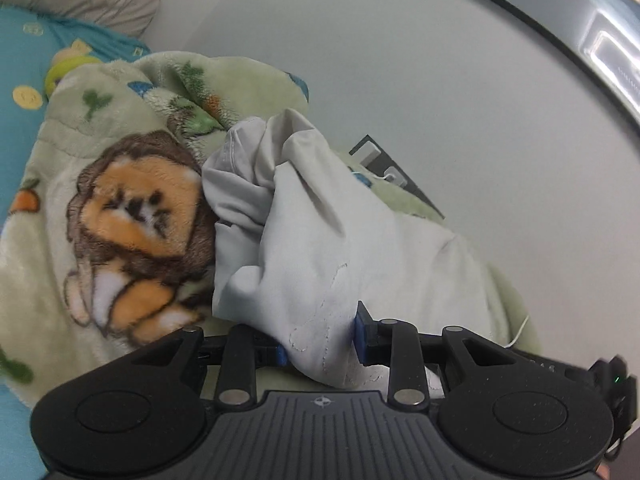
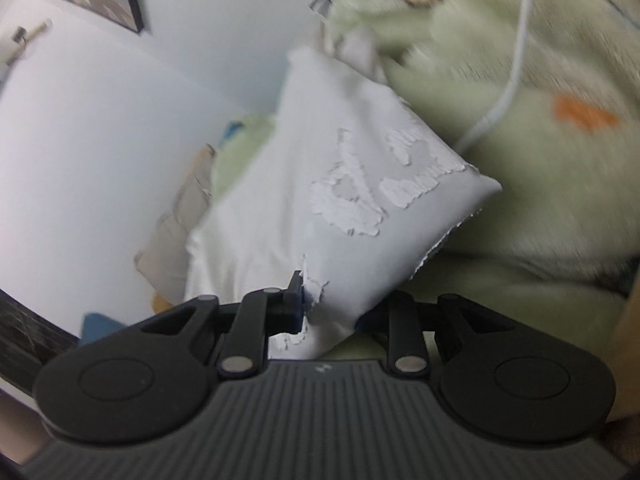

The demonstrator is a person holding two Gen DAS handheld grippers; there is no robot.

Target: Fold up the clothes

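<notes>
Blanket — blurred, rt view

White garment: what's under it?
The white garment, pinched by the left gripper and right gripper, hangs over a green fleece blanket. Whatever lies beneath its bunched folds is covered.

No text can be read for certain. The pale grey garment carries cracked white print near its right corner, too broken and tilted to make out, and faint stitched outlines on its near part, also illegible
</notes>
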